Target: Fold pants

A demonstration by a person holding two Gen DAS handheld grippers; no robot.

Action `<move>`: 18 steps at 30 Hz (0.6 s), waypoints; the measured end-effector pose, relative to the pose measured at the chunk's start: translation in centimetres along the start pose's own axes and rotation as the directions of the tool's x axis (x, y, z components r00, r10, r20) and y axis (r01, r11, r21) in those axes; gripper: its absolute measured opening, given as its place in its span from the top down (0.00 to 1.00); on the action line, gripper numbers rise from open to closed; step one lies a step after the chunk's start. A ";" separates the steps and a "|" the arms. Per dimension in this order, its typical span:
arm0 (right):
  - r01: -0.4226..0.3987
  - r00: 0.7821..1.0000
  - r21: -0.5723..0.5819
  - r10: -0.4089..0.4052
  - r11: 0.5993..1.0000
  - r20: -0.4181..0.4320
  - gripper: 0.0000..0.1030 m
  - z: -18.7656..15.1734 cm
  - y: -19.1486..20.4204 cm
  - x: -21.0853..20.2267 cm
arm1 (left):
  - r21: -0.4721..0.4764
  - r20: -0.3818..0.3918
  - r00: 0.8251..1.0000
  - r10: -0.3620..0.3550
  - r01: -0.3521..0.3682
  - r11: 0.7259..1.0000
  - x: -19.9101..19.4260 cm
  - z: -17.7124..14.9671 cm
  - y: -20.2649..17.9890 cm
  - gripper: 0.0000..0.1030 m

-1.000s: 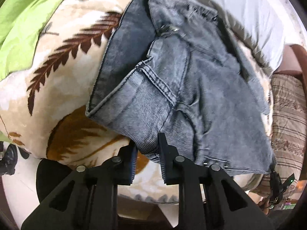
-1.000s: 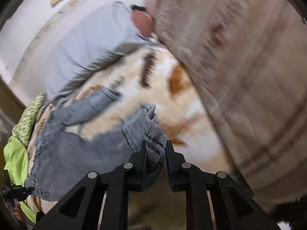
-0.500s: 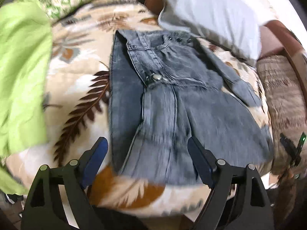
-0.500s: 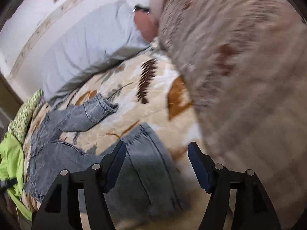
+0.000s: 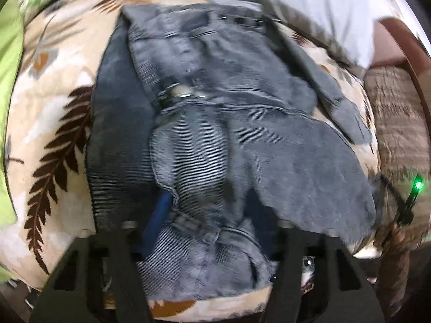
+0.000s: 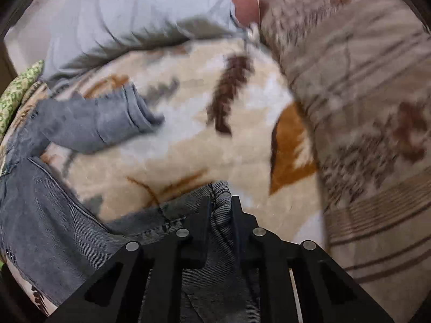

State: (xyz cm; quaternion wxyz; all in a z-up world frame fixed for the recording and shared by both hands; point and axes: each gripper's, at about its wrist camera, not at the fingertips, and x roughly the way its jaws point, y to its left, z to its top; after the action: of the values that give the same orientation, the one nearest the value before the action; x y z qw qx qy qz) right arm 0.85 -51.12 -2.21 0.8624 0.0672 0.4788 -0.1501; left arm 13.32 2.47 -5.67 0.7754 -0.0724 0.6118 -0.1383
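The grey denim pants (image 5: 231,123) lie spread on the leaf-patterned blanket (image 5: 54,123) of a bed, crumpled and only loosely doubled at the waist end, with one leg (image 6: 102,123) trailing off on its own, so the fold looks barely begun. The left gripper (image 5: 210,231) has its fingers wide apart around a bunched edge of the denim without pinching it, while the right gripper (image 6: 219,215) has its fingers clamped on a hem. Bringing the legs together and folding them over remains.
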 end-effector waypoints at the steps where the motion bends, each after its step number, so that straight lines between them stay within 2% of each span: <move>1: 0.006 1.000 0.019 -0.006 1.000 0.028 0.88 0.3 -0.4 -0.6 | 0.021 0.007 0.999 0.039 -0.039 0.999 -0.1 -0.1 -0.5 0.51; 3: 0.009 0.999 0.099 -0.014 0.995 0.048 0.88 0.6 -2.4 -1.0 | 0.045 0.006 0.996 0.092 -0.092 0.995 0.6 -0.1 -0.8 0.53; 5: 0.016 1.000 0.119 -0.017 0.993 0.009 0.88 0.3 -3.1 0.2 | 0.042 -0.015 0.988 0.156 -0.155 0.987 1.8 0.0 -0.5 0.56; 6: 0.034 0.999 0.112 -0.032 0.993 -0.016 0.87 -0.1 -2.9 1.0 | 0.033 -0.025 0.986 0.162 -0.161 0.986 2.4 0.0 -0.3 0.56; 9: 0.063 0.997 0.123 -0.057 0.990 -0.051 0.83 -1.1 -2.7 2.4 | 0.005 -0.018 0.990 0.141 -0.141 0.990 2.2 -0.2 0.2 0.54; 12: 0.071 0.996 0.159 -0.063 0.985 -0.057 0.69 -0.8 -3.2 1.8 | 0.004 -0.015 0.991 0.132 -0.132 0.991 0.7 -0.3 0.9 0.54; 14: 0.059 0.998 0.164 -0.056 0.985 -0.021 0.69 -0.2 -3.2 0.5 | -0.014 0.009 0.994 0.106 -0.106 0.994 -0.6 0.1 2.0 0.54; 15: 0.035 0.999 0.167 -0.037 0.985 0.007 0.66 0.3 -3.2 -0.2 | -0.029 0.022 0.996 0.090 -0.089 0.996 -1.3 0.5 2.6 0.49; 16: 0.014 0.999 0.171 -0.019 0.985 0.026 0.61 0.8 -3.0 -0.8 | -0.051 0.036 0.996 0.077 -0.075 0.996 -1.9 1.1 3.3 0.41; 18: -0.052 0.998 0.176 0.043 0.983 0.053 0.57 2.2 -2.4 -1.5 | -0.095 0.065 0.995 0.079 -0.073 0.993 -2.7 2.2 4.4 0.36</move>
State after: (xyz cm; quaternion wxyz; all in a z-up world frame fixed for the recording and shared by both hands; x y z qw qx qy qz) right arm 1.12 -53.64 0.34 0.8677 0.1516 0.4406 -0.1731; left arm 15.43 7.35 -3.83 0.7965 -0.0896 0.5929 -0.0775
